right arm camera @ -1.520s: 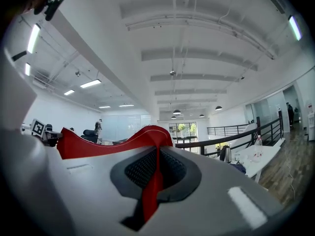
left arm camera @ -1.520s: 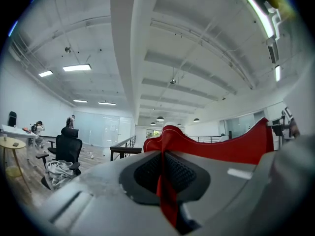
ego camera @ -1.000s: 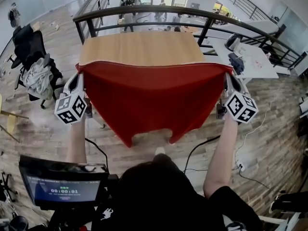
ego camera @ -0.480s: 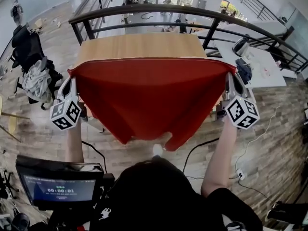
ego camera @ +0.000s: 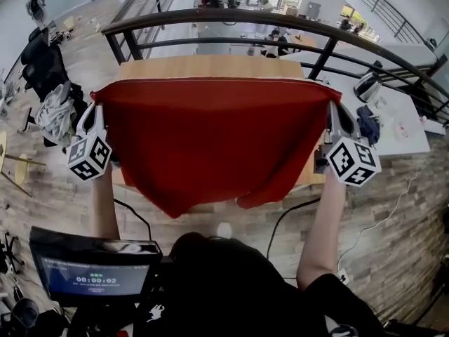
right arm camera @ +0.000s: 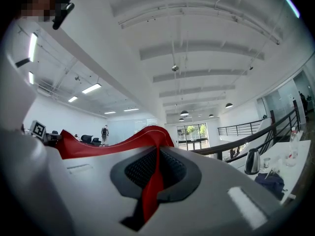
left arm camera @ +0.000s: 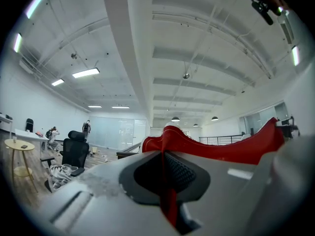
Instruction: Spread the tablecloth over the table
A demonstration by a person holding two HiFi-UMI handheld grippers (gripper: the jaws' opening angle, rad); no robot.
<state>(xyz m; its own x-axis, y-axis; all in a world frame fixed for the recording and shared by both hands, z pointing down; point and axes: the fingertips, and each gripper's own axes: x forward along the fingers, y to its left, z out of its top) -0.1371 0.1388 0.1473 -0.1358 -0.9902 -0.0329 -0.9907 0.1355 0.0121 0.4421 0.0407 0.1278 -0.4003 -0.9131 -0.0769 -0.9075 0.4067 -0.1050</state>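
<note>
A red tablecloth [ego camera: 210, 139] hangs stretched between my two grippers over the wooden table [ego camera: 210, 67], its top hem level and covering most of the tabletop. My left gripper [ego camera: 95, 109] is shut on the cloth's left corner, and my right gripper [ego camera: 332, 107] is shut on the right corner. In the left gripper view the red cloth [left arm camera: 170, 176] runs pinched between the closed jaws, then spreads off to the right. In the right gripper view the cloth [right arm camera: 153, 181] is pinched the same way and trails left. The cloth's lower edge dangles in front of the person.
A black railing [ego camera: 231, 16] curves behind the table's far edge. A black office chair [ego camera: 42, 65] draped with grey clothes [ego camera: 57, 114] stands left. A white desk [ego camera: 400, 111] with a kettle [ego camera: 366, 86] and dark bag lies right. A screen [ego camera: 95, 276] sits near left.
Both grippers have carried the cloth forward over the table. The red hem now lies much nearer the far edge and hides more of the wood than before.
</note>
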